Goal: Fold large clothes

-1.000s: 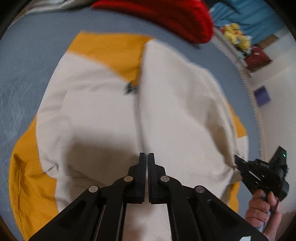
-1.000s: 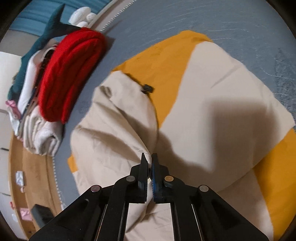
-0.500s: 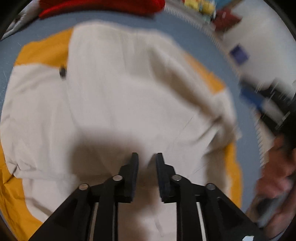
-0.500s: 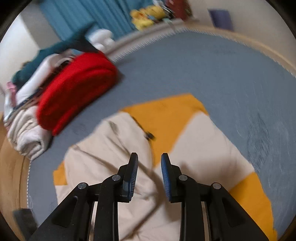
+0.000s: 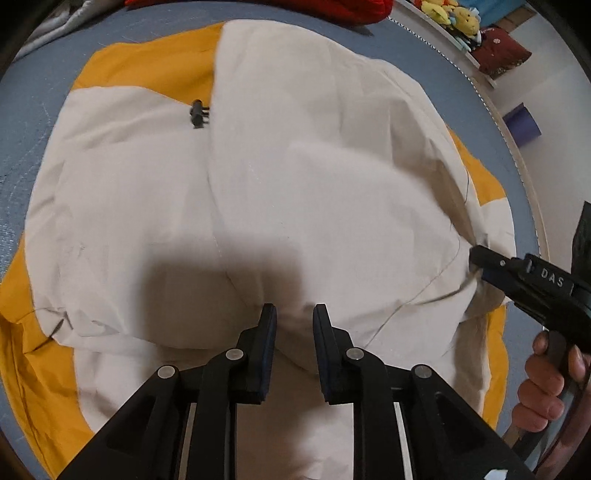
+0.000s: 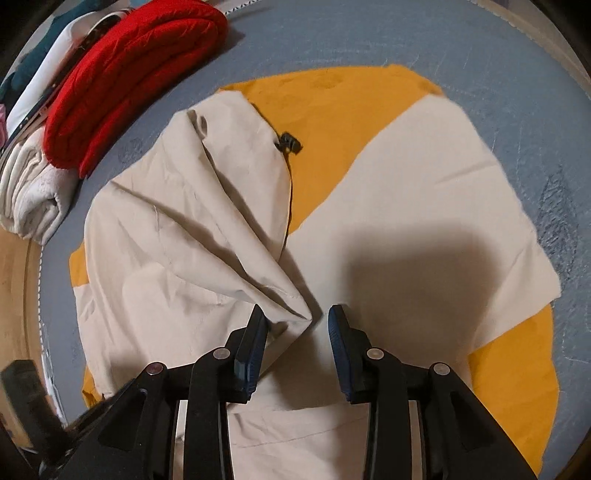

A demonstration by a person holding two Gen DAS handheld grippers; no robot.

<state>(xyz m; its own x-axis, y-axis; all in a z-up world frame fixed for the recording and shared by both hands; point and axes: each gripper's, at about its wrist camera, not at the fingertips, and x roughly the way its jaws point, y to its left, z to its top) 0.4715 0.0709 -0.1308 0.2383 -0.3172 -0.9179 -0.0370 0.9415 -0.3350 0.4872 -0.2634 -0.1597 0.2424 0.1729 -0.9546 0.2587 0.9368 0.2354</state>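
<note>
A large cream and orange garment (image 5: 295,166) lies spread on a grey-blue padded surface (image 6: 369,40), with a black zip pull (image 5: 197,112) near its upper middle. My left gripper (image 5: 294,314) hovers over the cream middle, its jaws a little apart with nothing between them. My right gripper (image 6: 297,314) stands over a bunched cream fold (image 6: 291,306). Its jaws are opening, and the fold's peak lies loose between them against the left finger. In the left wrist view the right gripper (image 5: 476,260) shows at the garment's right edge, held by a hand (image 5: 546,387).
A folded red garment (image 6: 129,74) and a stack of white and teal cloth (image 6: 33,192) lie at the surface's far edge. Plush toys (image 5: 450,14), a dark red cushion (image 5: 502,55) and a purple box (image 5: 522,123) sit beyond the rim. Wooden floor (image 6: 14,277) borders it.
Both grippers were shut a second ago and now stand apart. The right one has let the cream fold slip loose. The left one has slid across the garment.
</note>
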